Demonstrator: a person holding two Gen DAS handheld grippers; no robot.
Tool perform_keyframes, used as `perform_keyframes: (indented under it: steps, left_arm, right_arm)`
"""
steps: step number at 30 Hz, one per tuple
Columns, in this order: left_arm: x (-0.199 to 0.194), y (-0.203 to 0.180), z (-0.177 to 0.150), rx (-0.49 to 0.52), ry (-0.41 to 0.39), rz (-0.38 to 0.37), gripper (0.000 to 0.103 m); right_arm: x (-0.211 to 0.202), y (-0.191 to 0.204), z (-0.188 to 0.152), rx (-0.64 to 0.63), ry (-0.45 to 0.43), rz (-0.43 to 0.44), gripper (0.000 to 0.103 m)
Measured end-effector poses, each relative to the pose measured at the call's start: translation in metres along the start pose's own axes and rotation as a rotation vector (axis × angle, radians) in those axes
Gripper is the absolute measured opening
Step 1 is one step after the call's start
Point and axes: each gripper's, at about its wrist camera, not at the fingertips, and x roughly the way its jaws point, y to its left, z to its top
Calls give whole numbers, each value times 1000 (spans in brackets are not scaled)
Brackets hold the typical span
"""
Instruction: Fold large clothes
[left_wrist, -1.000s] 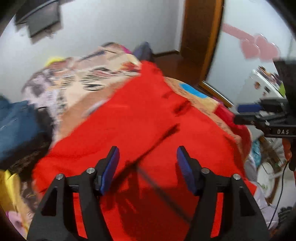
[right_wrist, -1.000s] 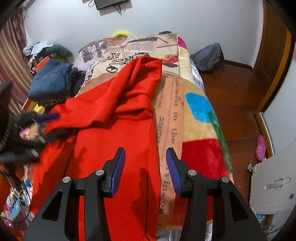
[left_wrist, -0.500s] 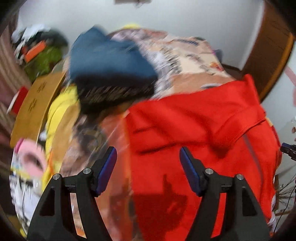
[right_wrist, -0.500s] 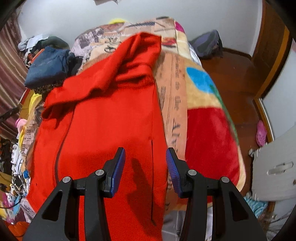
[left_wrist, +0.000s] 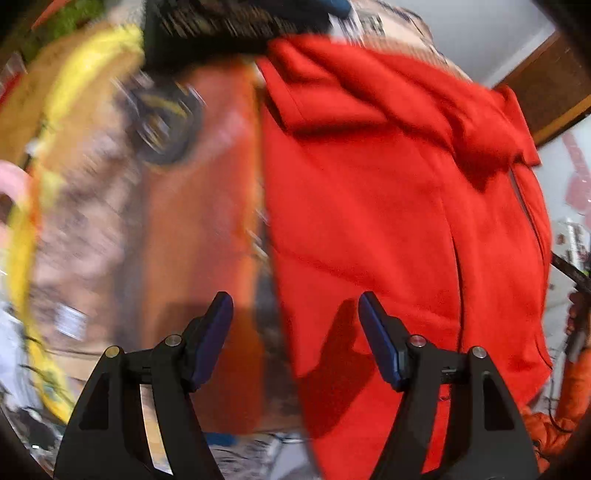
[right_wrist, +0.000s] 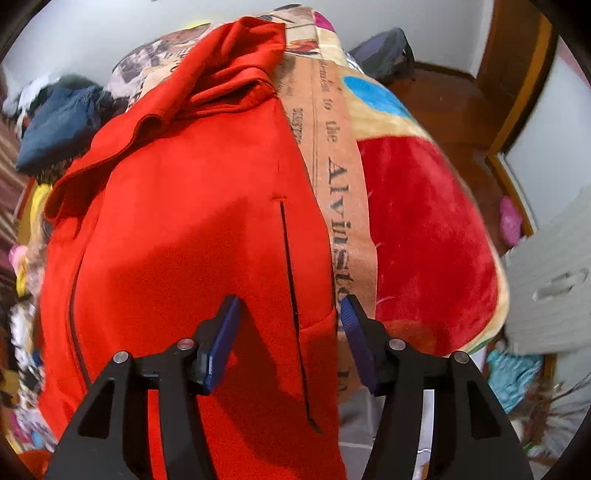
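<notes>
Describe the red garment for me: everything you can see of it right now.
The red garment looks like a soft, fleecy jacket, spread lengthwise on the printed blanket. A dark vertical slit, probably a pocket, runs down its right side, with a long seam or zipper line towards its left. At the far end its fabric is bunched in loose folds. The open right gripper straddles its right hem edge; the open left gripper straddles its left edge. Neither grips it.

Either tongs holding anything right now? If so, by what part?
Nothing held. Left tongs and right tongs are both open above the red garment.
</notes>
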Motion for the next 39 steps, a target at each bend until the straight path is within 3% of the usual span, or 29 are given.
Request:
perform_keyframes:
  steps: [6, 7, 9, 12, 13, 14, 16, 20, 26, 30, 33, 37, 39]
  left_arm:
    - [15, -8, -10, -62, -16, -84, 69]
    - [15, -7, -10, -82, -11, -119, 69]
    - [13, -7, -11, -93, -10, -183, 69]
    - [8, -21, -13, -48, -24, -210, 49]
    - [6, -27, -14, -27, -32, -201, 36]
    - [2, -33, -12, -2, -44, -195, 14]
    - [-7, -41, -5, 9, -65, -214, 3]
    - [-43, -58, 20, 41, -161, -270, 3]
    - [-98, -66, 86, 44, -347, -331, 3]
    - [-99, -52, 135, -28, -427, -284, 3]
    - [-81, -32, 165, -97, -451, -203, 3]
    - [-26, -12, 194, -138, -400, -47, 4]
    - [-3, -2, 196, -150, -348, -20, 6]
  right_arm:
    - [0, 6, -3, -6, -3, 63, 52]
    - [-1, 8, -5, -10, -3, 73, 45]
    - [-4, 14, -4, -19, 6, 128, 18]
    - [-10, 22, -1, -37, -1, 196, 10]
    - [-13, 26, 2, -49, -10, 202, 10]
    - [-16, 29, 3, -60, -18, 206, 9]
    - [-23, 38, 10, -84, -40, 221, 9]
    - [-42, 49, 32, -121, -109, 245, 9]
    - [-64, 54, 87, -150, -233, 262, 9]
    - [-55, 56, 137, -141, -291, 229, 9]
    - [-26, 50, 172, -106, -271, 213, 9]
    - [27, 42, 196, -82, -196, 168, 9]
    - [51, 35, 199, -61, -155, 165, 9]
